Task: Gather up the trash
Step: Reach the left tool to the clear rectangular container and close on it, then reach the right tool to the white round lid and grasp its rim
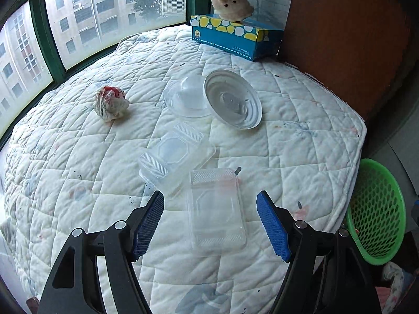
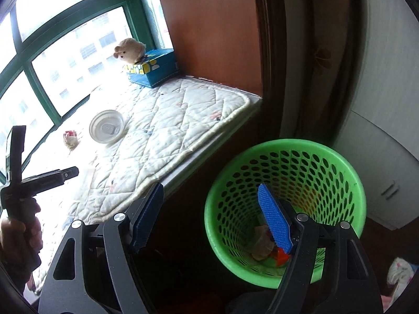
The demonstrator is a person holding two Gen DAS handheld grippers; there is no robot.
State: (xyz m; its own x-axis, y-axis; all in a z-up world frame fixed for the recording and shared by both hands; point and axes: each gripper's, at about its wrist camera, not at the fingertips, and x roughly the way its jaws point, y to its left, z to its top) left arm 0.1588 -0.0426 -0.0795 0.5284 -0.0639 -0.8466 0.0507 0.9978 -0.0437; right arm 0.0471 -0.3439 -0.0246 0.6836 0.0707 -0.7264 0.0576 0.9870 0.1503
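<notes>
Left hand-held gripper [image 1: 210,222]: jaws wide apart, holding nothing, poised over the quilted pad [image 1: 301,141] on the window ledge. A clear tray [image 1: 217,209] lies flat on the pad between the blue pads [image 1: 146,225], touching neither. Second clear tray [image 1: 175,157], just beyond and to the left, its near corner overlapping or touching the first; can't tell which.

Farther back: clear domed lid [image 1: 183,96], and a white bowl [image 1: 233,99] tipped on its side, leaning against the lid, opening toward the camera. Crumpled wad [image 1: 111,103], white with red, sits alone to the left, well apart from the plastics.

Far corner: blue tissue box [image 1: 235,36] with a plush toy [image 1: 231,2] on top, beside a brown wood panel [image 1: 340,26].

Right hand-held gripper [image 2: 210,221]: jaws wide, empty, right finger over the mouth of the green basket [image 2: 340,162]. Basket stands on the floor off the pad's edge. Scraps [image 2: 262,246] in its bottom: pale paper, something orange-red.

Right view also catches the left hand [image 2: 21,235] gripping its tool handle at the frame's left edge.
</notes>
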